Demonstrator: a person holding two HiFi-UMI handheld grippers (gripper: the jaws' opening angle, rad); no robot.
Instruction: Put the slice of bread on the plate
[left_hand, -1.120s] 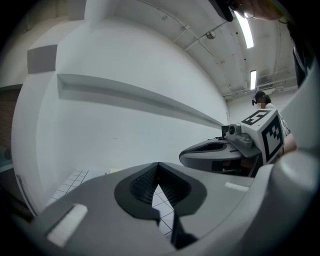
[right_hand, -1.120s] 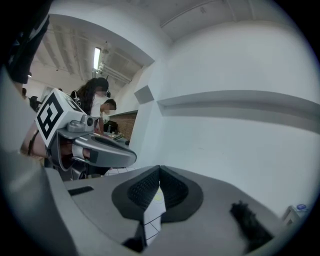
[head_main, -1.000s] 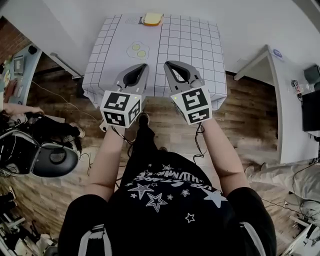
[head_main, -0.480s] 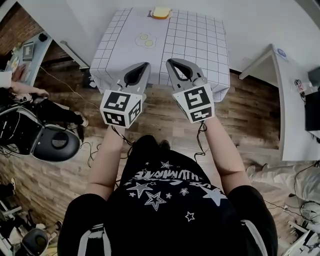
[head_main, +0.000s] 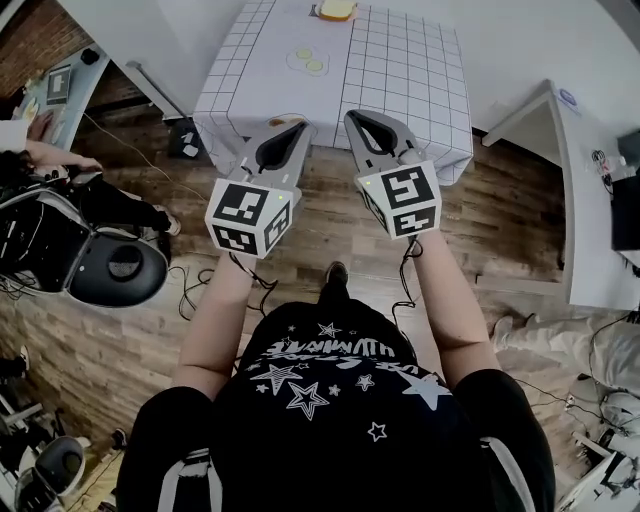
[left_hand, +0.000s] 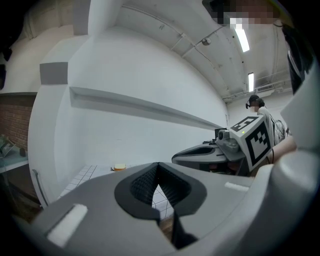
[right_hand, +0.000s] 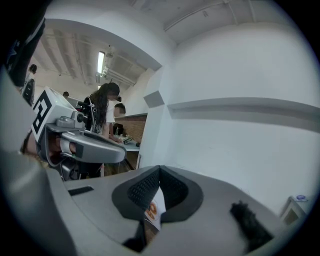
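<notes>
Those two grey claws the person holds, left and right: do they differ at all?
The left gripper slants rightward, the right gripper leftward, so their tips lean together. The left gripper's cube bears a different black pattern from the right gripper's cube, which alone shows a small green light. Both are grey, shut and empty.

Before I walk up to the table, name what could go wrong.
The slice of bread lies at the far edge of the table; a nudge could push it off. The left gripper and right gripper have shut jaws, which could shove rather than grasp it. Loose cables on the floor could trip you.
</notes>
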